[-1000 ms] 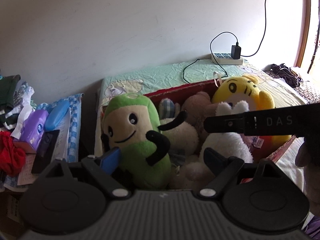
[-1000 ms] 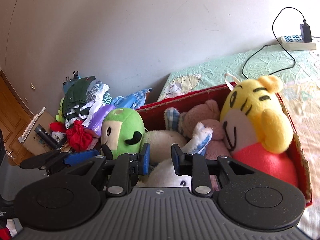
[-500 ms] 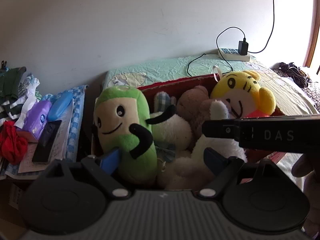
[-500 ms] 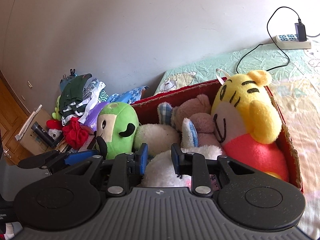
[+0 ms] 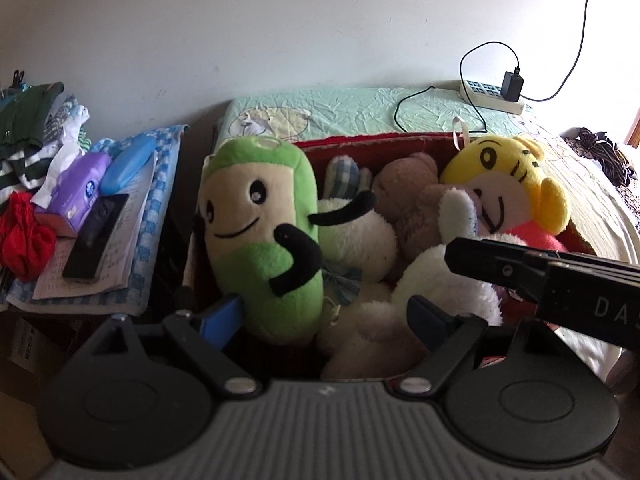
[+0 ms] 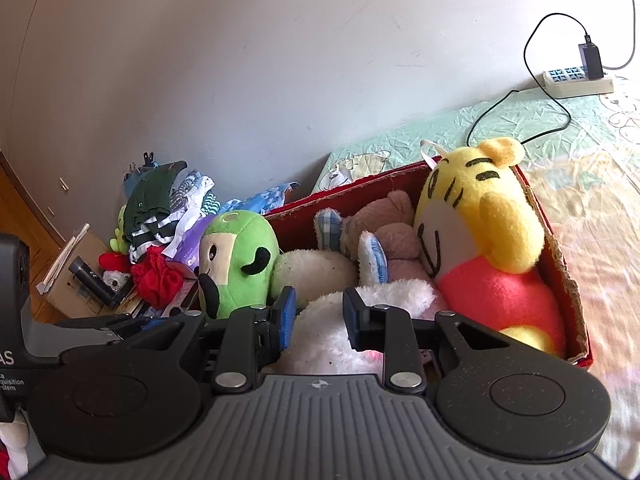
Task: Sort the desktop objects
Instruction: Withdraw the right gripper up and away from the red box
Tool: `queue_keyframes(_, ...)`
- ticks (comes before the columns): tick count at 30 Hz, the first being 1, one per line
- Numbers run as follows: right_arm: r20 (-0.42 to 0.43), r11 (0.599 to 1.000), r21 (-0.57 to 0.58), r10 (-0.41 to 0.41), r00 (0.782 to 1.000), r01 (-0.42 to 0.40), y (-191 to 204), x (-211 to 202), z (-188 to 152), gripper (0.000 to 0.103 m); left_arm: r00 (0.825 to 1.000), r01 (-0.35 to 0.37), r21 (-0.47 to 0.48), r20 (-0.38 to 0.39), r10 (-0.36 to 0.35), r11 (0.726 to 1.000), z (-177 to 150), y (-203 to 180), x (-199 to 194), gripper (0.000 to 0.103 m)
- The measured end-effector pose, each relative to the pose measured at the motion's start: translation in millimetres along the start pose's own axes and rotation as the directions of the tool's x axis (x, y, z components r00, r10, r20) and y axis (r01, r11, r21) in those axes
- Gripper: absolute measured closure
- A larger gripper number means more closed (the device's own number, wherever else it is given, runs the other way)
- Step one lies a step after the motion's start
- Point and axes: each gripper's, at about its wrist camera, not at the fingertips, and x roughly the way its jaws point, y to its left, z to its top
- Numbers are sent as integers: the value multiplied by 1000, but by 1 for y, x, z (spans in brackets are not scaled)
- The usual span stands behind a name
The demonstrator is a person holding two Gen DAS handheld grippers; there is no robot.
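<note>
A red cardboard box (image 5: 360,138) (image 6: 560,272) on the bed holds several plush toys. A green plush (image 5: 260,232) (image 6: 240,260) stands at its left end, a yellow tiger plush (image 5: 508,184) (image 6: 480,208) at its right end. A brown bear (image 5: 408,192) and a white plush (image 5: 440,280) (image 6: 328,320) lie between them. My left gripper (image 5: 324,316) is wide open just in front of the green plush's base. My right gripper (image 6: 318,316) hovers over the white plush with a narrow gap, holding nothing I can see.
Left of the box, a side surface carries a purple tissue pack (image 5: 80,188), a black phone (image 5: 96,236), red cloth (image 5: 24,236) and piled clothes (image 6: 160,200). A power strip (image 5: 492,96) (image 6: 576,80) with a charger and cable lies on the green sheet behind.
Both grippers have drawn back a little from the box, so the toys sit higher in the views. The right gripper's arm has dropped lower in the left view. Finger gaps are unchanged.
</note>
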Motion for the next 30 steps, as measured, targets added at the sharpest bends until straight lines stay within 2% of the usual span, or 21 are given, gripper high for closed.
queue_keyframes(4, 6, 998, -27, -49, 999, 49, 5, -1, -2, 76, 1000, -10, 8, -14, 10, 1000, -2, -2, 2, 14)
queue_keyframes(9, 11, 997, -17, -72, 997, 72, 5, 0, -4, 76, 999, 1, -23, -54, -2, 1000, -3, 2, 6, 14)
queue_keyframes(10, 9, 997, -19, -81, 997, 81, 5, 1, -4, 76, 998, -4, -32, -68, 2, 999, -3, 3, 8, 7)
queue_keyframes(11, 6, 995, -23, -98, 995, 98, 6, 2, -5, 76, 997, -16, -37, -71, 13, 999, -4, 4, 9, 4)
queue_keyframes(30, 23, 984, 8, -177, 984, 177, 3, -12, -6, 73, 999, -38, -44, -32, 37, 998, 1, -1, -2, 3)
